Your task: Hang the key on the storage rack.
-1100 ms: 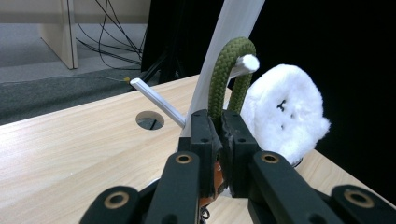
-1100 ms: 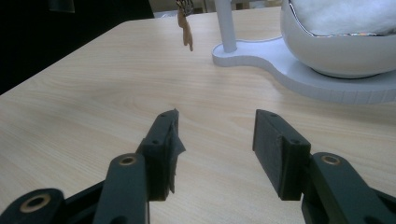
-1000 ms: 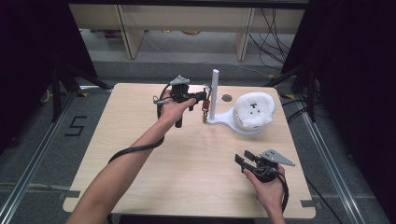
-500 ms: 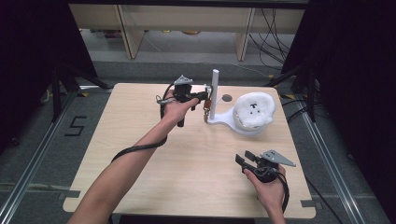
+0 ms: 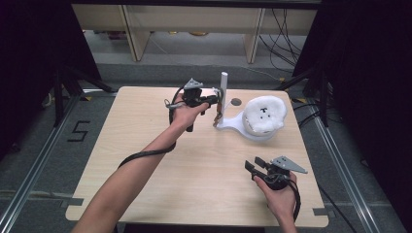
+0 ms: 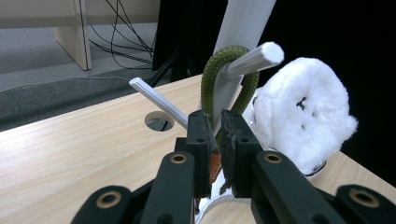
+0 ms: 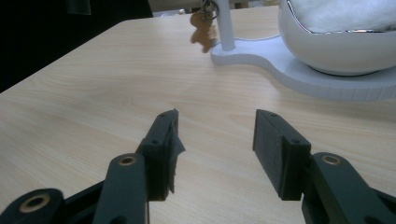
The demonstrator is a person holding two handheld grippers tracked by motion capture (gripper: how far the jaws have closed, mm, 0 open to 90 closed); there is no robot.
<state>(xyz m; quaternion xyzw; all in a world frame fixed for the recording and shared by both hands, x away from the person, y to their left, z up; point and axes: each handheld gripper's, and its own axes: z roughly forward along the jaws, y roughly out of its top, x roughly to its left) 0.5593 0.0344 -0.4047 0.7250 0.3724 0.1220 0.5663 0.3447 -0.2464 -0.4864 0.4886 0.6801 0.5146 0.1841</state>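
Observation:
A white stand (image 5: 232, 124) with an upright post (image 5: 223, 86) stands at the table's far middle. A green cord loop (image 6: 212, 74) hangs over one of the post's pegs (image 6: 254, 58), with a small brown charm (image 7: 201, 30) dangling below it. My left gripper (image 5: 216, 101) (image 6: 217, 128) is at the post, shut on the cord just under the peg. Its jaws have just eased apart a little, with the cord still pinched between them. My right gripper (image 5: 252, 165) (image 7: 217, 135) rests low over the near right of the table, open, with nothing between its pads.
A fluffy white toy (image 5: 265, 114) (image 6: 303, 116) sits in the stand's white bowl (image 7: 336, 51), right of the post. A second thin peg (image 6: 156, 100) sticks out of the post. A round hole (image 5: 236, 102) is in the tabletop behind the stand. Cables lie on the floor beyond.
My left gripper has shifted slightly toward the post with the cord. The right gripper has not moved.

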